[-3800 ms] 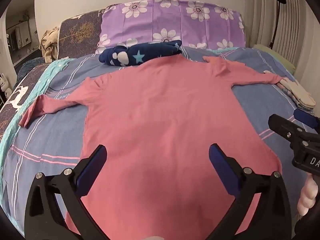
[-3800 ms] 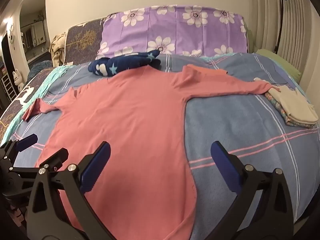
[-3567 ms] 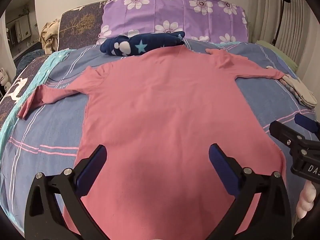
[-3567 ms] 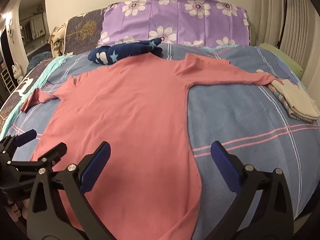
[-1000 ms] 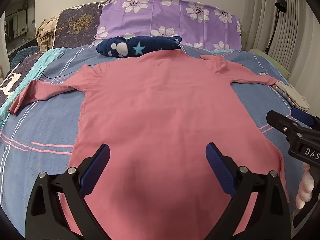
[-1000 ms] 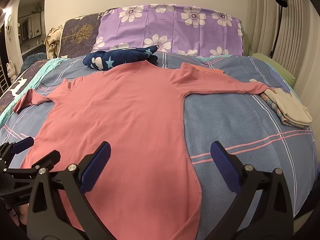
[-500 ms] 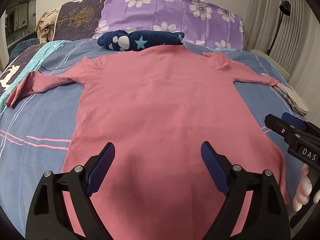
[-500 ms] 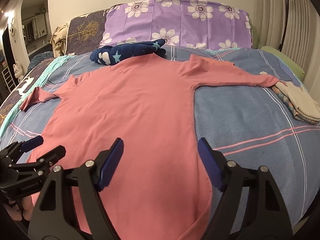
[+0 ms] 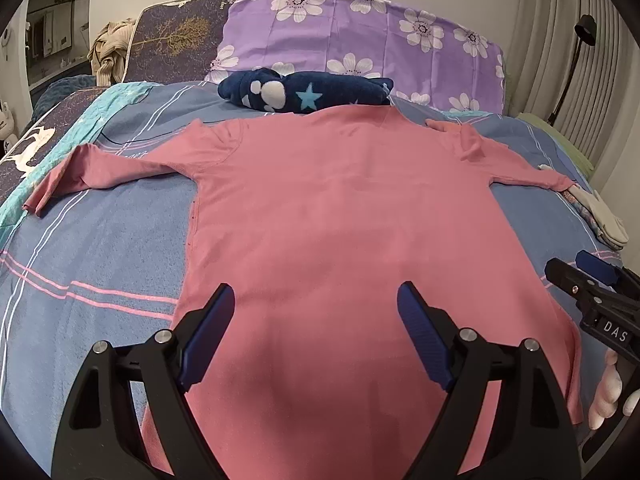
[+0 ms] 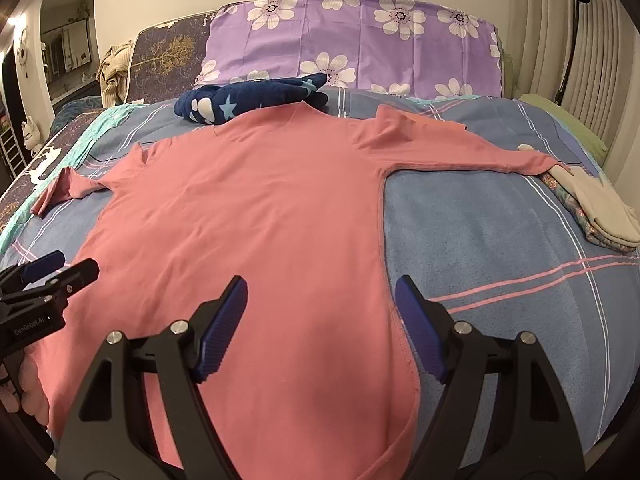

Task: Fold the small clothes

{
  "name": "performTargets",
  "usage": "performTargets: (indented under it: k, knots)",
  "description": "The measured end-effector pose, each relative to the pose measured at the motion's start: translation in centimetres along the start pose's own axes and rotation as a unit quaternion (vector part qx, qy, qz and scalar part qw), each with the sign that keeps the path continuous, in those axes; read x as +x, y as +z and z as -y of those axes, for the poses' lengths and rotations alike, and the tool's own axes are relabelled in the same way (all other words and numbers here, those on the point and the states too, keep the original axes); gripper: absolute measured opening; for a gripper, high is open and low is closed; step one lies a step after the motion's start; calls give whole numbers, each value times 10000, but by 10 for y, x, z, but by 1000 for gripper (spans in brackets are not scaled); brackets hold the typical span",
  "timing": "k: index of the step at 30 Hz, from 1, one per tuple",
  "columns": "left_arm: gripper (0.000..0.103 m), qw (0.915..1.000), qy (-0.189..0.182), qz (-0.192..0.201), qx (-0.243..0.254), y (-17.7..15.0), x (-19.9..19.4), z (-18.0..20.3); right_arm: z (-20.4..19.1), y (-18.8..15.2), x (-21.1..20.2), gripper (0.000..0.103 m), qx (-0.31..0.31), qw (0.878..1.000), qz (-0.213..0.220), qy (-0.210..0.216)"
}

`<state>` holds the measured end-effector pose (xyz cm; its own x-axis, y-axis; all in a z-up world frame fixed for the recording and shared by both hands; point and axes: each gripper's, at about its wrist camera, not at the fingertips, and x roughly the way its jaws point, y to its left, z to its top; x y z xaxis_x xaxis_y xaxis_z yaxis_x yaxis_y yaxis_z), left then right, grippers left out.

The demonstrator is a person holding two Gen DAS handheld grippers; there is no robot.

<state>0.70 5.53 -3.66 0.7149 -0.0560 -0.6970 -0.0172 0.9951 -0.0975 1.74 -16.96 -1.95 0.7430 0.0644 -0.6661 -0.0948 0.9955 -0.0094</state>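
1. The bed (image 9: pixel 92 248) is seen across both views, covered by a blue sheet with pink and white stripes.
2. A pink long-sleeved shirt (image 9: pixel 344 216) is spread flat over the middle of the bed, filling the centre of each frame, with its collar toward the top and its hem toward the bottom edge. One sleeve is stretched toward the left edge of the frame and the other toward the right edge.
3. A purple flowered pillow (image 9: pixel 360 36) is propped at the head of the bed, along the top centre of both views.
4. A dark blue bundle with white and light blue shapes (image 9: pixel 304 94) is placed just above the shirt's collar and seems to touch it.
5. A small stack of folded clothes (image 10: pixel 596 208) is found at the right side of the frame, with the tip of the right-pointing sleeve lying on it.
6. The left hand-held gripper (image 9: pixel 314 336) is held over the lower part of the shirt, its blue-padded fingers spread wide with nothing between them.
7. The right hand-held gripper (image 10: pixel 322 328) is held over the shirt's lower right edge, likewise spread wide and holding nothing.
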Motion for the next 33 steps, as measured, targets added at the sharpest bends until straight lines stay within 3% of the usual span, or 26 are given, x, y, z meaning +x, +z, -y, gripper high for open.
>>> performTargets:
  k: [14,18,21,23,25,26,28,31,32,33]
  knots:
    - [82,9998,168,33,-70,17,10,-19,-2,8,15,77,-72,9999,-85,-28]
    - [76,9976,252,31,-648,41,19,-65,0,11,22,78,-60,9999,-149,-51]
    - [76,9895,520,-44,-1349,68,32,-121,1,13,27,78,-61,9998,-171,-89]
    - [76,9780,754,-113,-1940,90,44,-166,2,14,31,78,-37,9997,-207,-115]
    - [76,9613,869,-218,-2605,106,55,-206,4,16,36,78,-8,9996,-252,-126]
    - [77,9475,930,-300,-3043,116,65,-231,4,17,39,78,4,9995,-276,-128]
    - [77,9282,1134,-423,-3520,130,80,-263,5,19,44,78,7,9995,-303,-127]
    - [78,8911,1654,-716,-4165,145,106,-310,4,23,49,78,-49,9994,-310,-130]
    - [78,8738,1828,-791,-4435,148,114,-326,3,25,51,78,-86,9994,-302,-140]
    - [78,8618,1930,-828,-4618,149,120,-338,4,26,52,78,-104,9994,-297,-148]
